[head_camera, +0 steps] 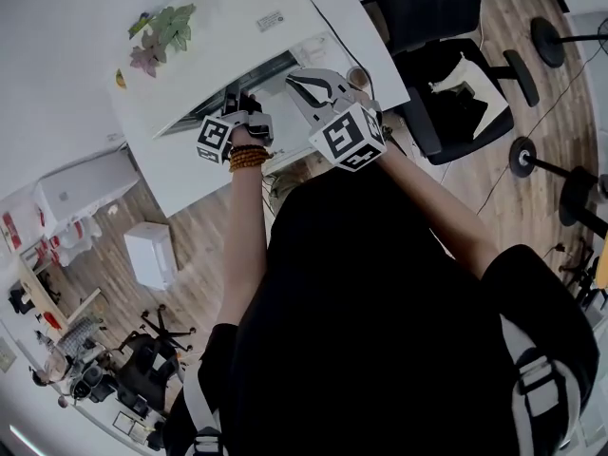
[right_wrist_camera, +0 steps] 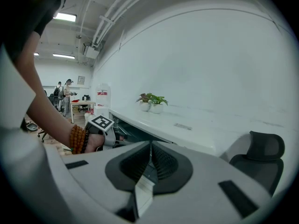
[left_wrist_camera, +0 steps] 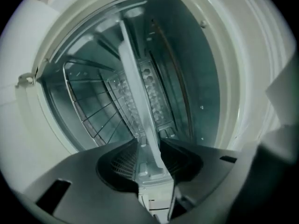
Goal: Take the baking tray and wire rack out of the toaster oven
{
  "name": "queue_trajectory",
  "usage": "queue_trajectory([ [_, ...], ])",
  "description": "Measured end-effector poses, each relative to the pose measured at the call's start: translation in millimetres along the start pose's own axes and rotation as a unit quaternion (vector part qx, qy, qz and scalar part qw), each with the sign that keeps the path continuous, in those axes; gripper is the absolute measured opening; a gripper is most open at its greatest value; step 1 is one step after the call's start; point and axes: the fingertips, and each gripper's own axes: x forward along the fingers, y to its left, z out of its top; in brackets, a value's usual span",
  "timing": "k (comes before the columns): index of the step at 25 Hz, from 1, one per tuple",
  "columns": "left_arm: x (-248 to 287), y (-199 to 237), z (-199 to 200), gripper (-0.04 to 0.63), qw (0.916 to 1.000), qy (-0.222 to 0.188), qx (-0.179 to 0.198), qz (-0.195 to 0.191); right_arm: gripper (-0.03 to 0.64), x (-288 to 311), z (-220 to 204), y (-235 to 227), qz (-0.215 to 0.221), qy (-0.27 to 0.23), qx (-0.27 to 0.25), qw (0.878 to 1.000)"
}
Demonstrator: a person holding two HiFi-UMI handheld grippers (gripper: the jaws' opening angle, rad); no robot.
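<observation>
left gripper view: the left gripper (left_wrist_camera: 148,146) stands released, jaws apart astride the front rim of the pale metal baking tray (left_wrist_camera: 136,85), not yet clamped. tray and thin chrome wire rack (left_wrist_camera: 88,111) both sit inside the white toaster oven (left_wrist_camera: 208,78). the right gripper (right_wrist_camera: 149,148) is clenched and empty, held clear. neither item is out; both removals remain.
</observation>
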Motion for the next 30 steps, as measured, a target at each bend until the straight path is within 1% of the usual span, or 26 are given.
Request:
queue_trajectory([
  [1, 0.9, -1.1, 0.6, 0.149, 0.9999, -0.002, -0.011, -0.009, 0.032, -0.4, -0.6, 0.1, 0.001, 0.000, 0.000, 1.000],
  [4, -0.3, -8.5, 0.5, 0.060, 0.9990, -0.009, -0.028, -0.034, 0.032, -1.7, -5.0, -0.3, 0.002, 0.005, 0.002, 1.000],
  [5, -1.0, -9.3, 0.1, 0.051, 0.9986, -0.012, -0.036, -0.038, 0.032, -1.8, -6.7, -0.8, 0.001, 0.007, 0.003, 1.000],
  [8, -5.2, -5.6, -3.1, 0.038, 0.9953, -0.015, -0.081, -0.051, 0.032, -2.8, -9.7, -2.3, 0.000, 0.010, 0.006, 1.000],
  [10, -11.2, -6.1, -7.5, 0.035, 0.9929, -0.016, -0.102, -0.059, 0.032, -2.5, -10.6, -2.7, 0.000, 0.011, 0.007, 1.000],
  [13, -22.9, -15.6, -16.0, 0.035, 0.9901, -0.021, -0.110, -0.084, 0.032, -1.0, -11.8, -2.2, 0.003, 0.013, 0.008, 1.000],
  [15, -29.2, -15.7, -15.2, 0.046, 0.9873, -0.034, -0.117, -0.101, 0.032, -0.4, -12.0, -1.8, 0.006, 0.013, 0.007, 1.000],
  [16, -31.6, -10.8, -10.8, 0.103, 0.9859, -0.046, -0.125, -0.101, 0.032, -0.2, -11.7, -1.6, 0.007, 0.013, 0.006, 1.000],
  [17, -33.2, -4.4, -4.5, 0.145, 0.9846, -0.060, -0.134, -0.095, 0.032, -0.4, -11.6, -1.4, 0.008, 0.012, 0.005, 1.000],
  [19, -34.0, 5.2, 6.6, 0.146, 0.9830, -0.082, -0.144, -0.080, 0.032, -1.6, -13.1, -0.8, 0.010, 0.014, 0.003, 1.000],
  [22, -29.4, 7.7, 12.7, 0.144, 0.9844, -0.080, -0.140, -0.071, 0.032, -1.2, -15.5, -0.5, 0.012, 0.017, 0.003, 1.000],
  [24, -27.7, 6.0, 14.5, 0.143, 0.9837, -0.081, -0.142, -0.074, 0.032, -0.1, -14.6, -1.2, 0.012, 0.017, 0.004, 1.000],
  [27, -29.7, 2.8, 13.2, 0.100, 0.9807, -0.086, -0.155, -0.082, 0.032, 0.1, -13.7, -1.4, 0.012, 0.016, 0.004, 1.000],
  [30, -32.0, 3.1, 9.9, 0.100, 0.9801, -0.082, -0.162, -0.080, 0.032, 0.4, -14.5, -0.1, 0.013, 0.018, 0.005, 1.000],
])
